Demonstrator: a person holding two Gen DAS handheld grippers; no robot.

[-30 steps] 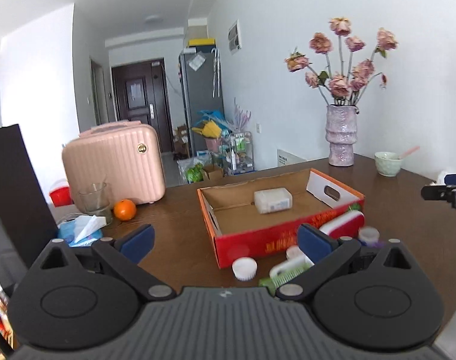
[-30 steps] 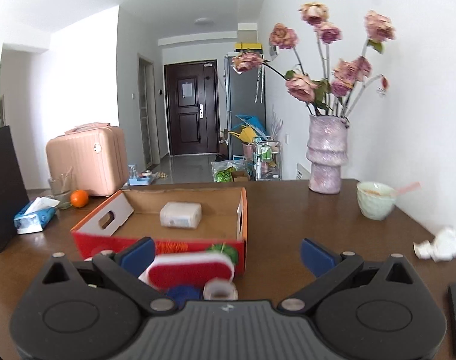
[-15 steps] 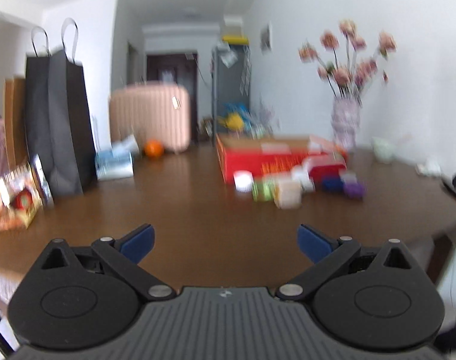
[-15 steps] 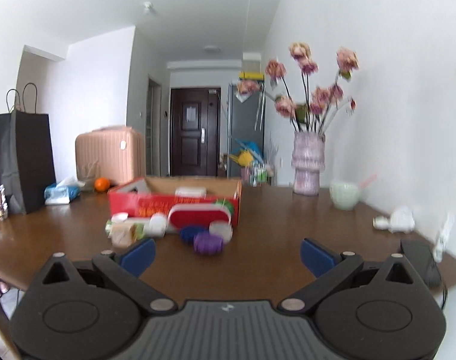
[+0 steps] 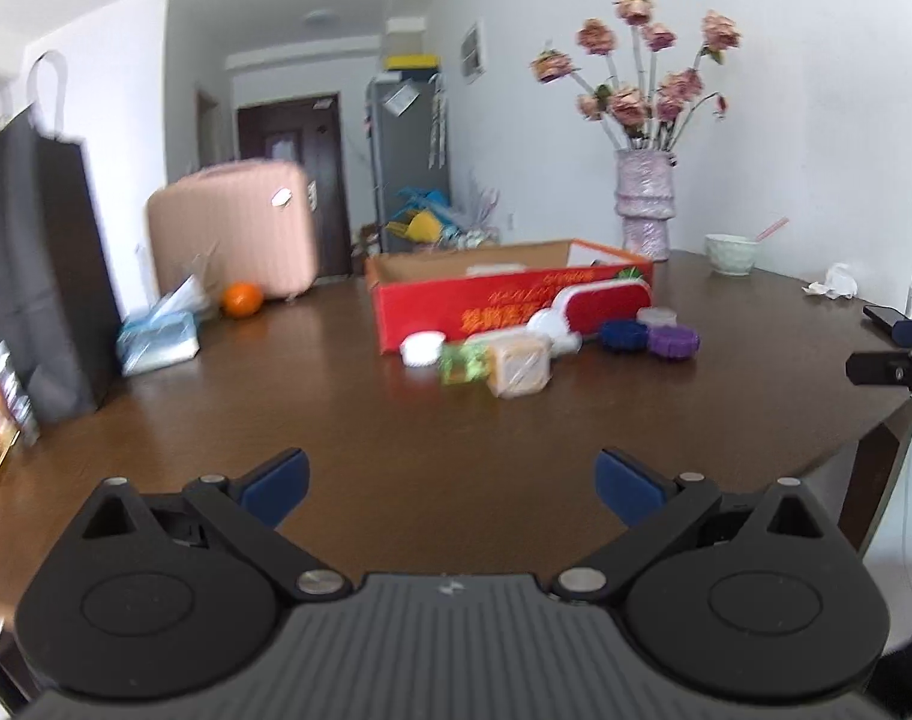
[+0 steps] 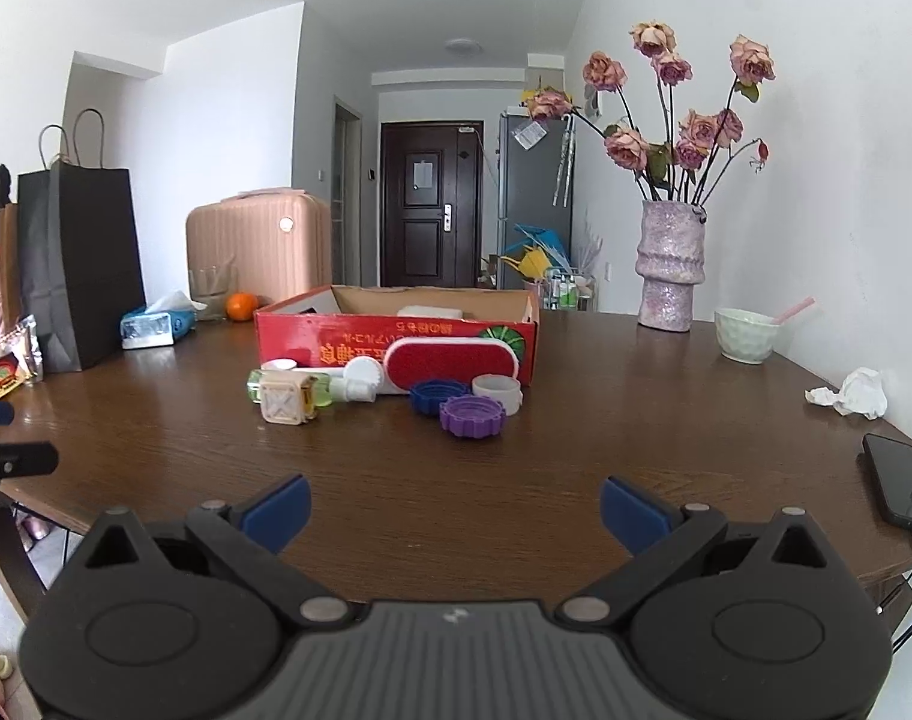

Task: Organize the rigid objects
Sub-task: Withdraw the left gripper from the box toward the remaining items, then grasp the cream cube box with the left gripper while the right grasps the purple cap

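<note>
A red cardboard box (image 6: 396, 330) (image 5: 486, 300) stands mid-table with a white block (image 6: 430, 312) inside. In front of it lie a red-and-white brush (image 6: 453, 363), a purple ring (image 6: 472, 415), a blue ring (image 6: 438, 396), a white cap (image 6: 497, 390), a beige cube (image 6: 285, 399), a green bottle (image 6: 330, 393) and a small white lid (image 5: 422, 349). My left gripper (image 5: 450, 483) and my right gripper (image 6: 453, 507) both hang open and empty over the table's near edge, well short of the objects.
A vase of pink roses (image 6: 672, 267), a bowl (image 6: 747, 336), crumpled tissue (image 6: 855, 393) and a phone (image 6: 897, 486) occupy the right side. A black paper bag (image 6: 78, 264), tissue pack (image 6: 156, 324), orange (image 6: 241, 306) and pink suitcase (image 6: 258, 246) stand left.
Both grippers have pulled back from the box toward the table's near edge, so the objects now look far away. Both stayed open.
</note>
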